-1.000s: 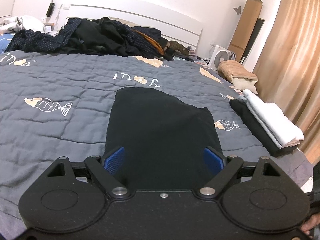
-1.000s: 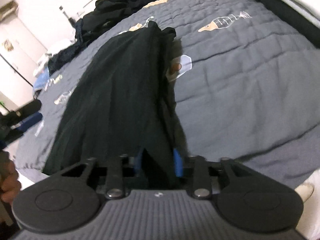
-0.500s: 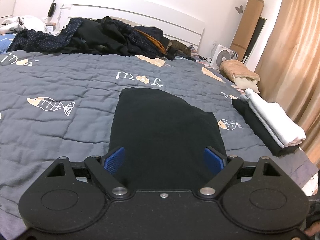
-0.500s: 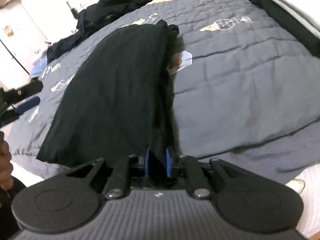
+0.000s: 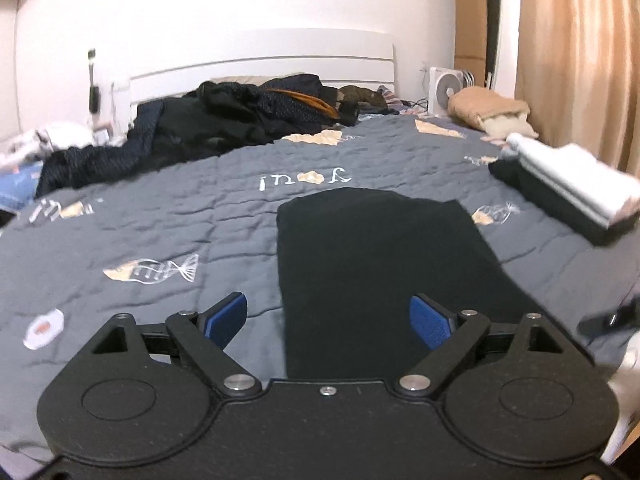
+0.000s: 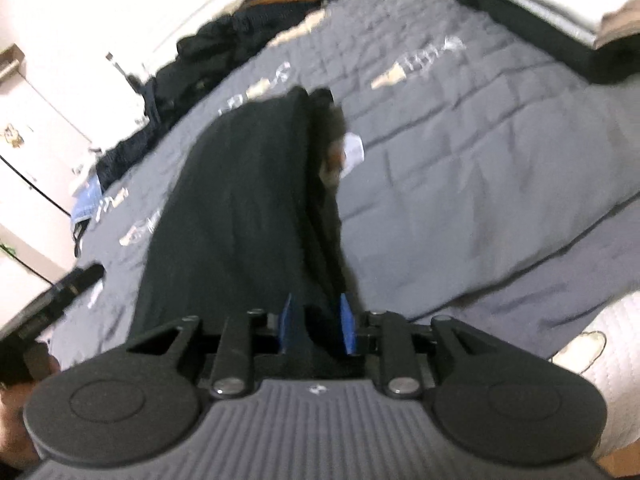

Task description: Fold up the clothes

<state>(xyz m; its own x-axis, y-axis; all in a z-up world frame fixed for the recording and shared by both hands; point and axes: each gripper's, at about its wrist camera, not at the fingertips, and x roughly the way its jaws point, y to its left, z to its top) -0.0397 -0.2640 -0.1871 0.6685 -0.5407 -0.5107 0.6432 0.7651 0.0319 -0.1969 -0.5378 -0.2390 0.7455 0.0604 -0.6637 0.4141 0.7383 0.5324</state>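
1. while the long black folded garment (image 5: 380, 256) lies lengthwise on the grey quilted bed cover with fish prints (image 5: 140, 232), the right gripper (image 6: 316, 326) has its jaws nearly closed on the garment's near edge.
2. the left gripper (image 5: 328, 322) hovers above the near end, jaws wide apart, holding nothing.
3. a stack of folded black and white clothes (image 5: 568, 196) sits at the bed's right edge; a dark unfolded heap (image 5: 224, 120) lies by the headboard.
4. judging from this, a fold goes best with both near corners gripped evenly, edges kept aligned, and the cloth laid down flat.
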